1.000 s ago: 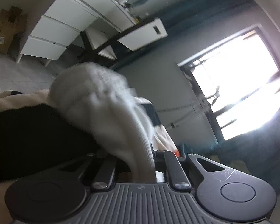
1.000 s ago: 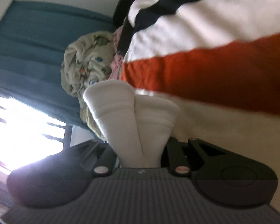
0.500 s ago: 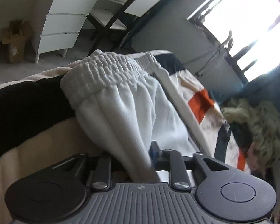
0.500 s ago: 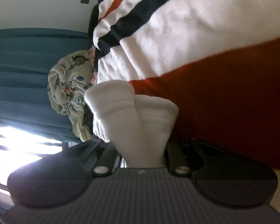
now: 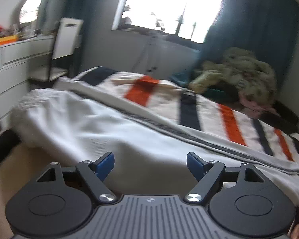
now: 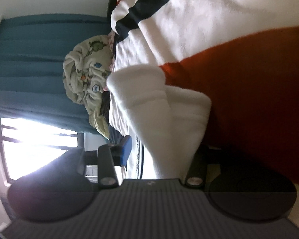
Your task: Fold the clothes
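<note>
A white garment [image 5: 101,127] with an elastic waistband lies stretched across the striped bedspread [image 5: 193,107] in the left wrist view. My left gripper [image 5: 150,164] is open and empty, just above the garment's near edge. In the right wrist view the garment's white cuff end [image 6: 159,107] sits bunched between the fingers of my right gripper [image 6: 162,149]. The jaws stand apart, with the left blue pad [image 6: 125,146] clear of the cloth. The right pad is hidden behind the fabric.
A crumpled printed blanket [image 5: 237,75] lies at the bed's far right, also in the right wrist view [image 6: 85,79]. A white dresser [image 5: 14,67] and chair [image 5: 65,39] stand left of the bed. Window [image 5: 169,6] and teal curtains [image 6: 39,59] are behind.
My left gripper has opened and let go of the waistband, which now lies on the bed. My right gripper's jaws have spread apart around the cuff end.
</note>
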A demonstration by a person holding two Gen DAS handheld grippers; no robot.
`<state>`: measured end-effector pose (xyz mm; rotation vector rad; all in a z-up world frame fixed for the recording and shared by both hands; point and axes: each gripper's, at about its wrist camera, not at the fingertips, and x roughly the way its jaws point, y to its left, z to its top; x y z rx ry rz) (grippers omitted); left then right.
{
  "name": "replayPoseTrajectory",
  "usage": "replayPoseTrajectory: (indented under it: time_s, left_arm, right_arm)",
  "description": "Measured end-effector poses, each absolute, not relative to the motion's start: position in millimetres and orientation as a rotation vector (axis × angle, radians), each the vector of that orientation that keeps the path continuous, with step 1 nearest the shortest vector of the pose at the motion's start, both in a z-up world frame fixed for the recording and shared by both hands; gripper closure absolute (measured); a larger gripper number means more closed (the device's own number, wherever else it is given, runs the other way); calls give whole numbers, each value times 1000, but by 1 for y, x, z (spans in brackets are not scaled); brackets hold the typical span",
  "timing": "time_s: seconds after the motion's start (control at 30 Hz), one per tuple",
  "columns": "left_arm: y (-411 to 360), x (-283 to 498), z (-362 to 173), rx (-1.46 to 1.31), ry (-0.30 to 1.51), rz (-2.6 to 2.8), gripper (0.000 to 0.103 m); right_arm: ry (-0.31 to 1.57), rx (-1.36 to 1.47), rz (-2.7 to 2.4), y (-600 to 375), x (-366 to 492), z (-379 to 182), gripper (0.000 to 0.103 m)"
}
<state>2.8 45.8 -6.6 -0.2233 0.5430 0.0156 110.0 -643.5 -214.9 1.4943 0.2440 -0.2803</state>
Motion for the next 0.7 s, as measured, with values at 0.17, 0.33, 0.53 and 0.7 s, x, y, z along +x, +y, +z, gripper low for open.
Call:
replayPoseTrajectory:
  time_s: [0.17,0.33,0.53,0.7]
  left_arm:
    - [19,29,-16,-211,527,20,21]
    - [-4,55,-39,-167,521,-18,21]
    - [-31,68,-75,29,639,-23,19]
    - [-29,71,-85,42,700,-27,17]
  right_arm:
    - [235,1409,-304,-642,115,-210,53]
    - [232,1343,-336,-642,122,-206,53]
    - [251,1279,-399,-642,126,-198,59]
    - [219,1034,-439,-623,126,-154,88]
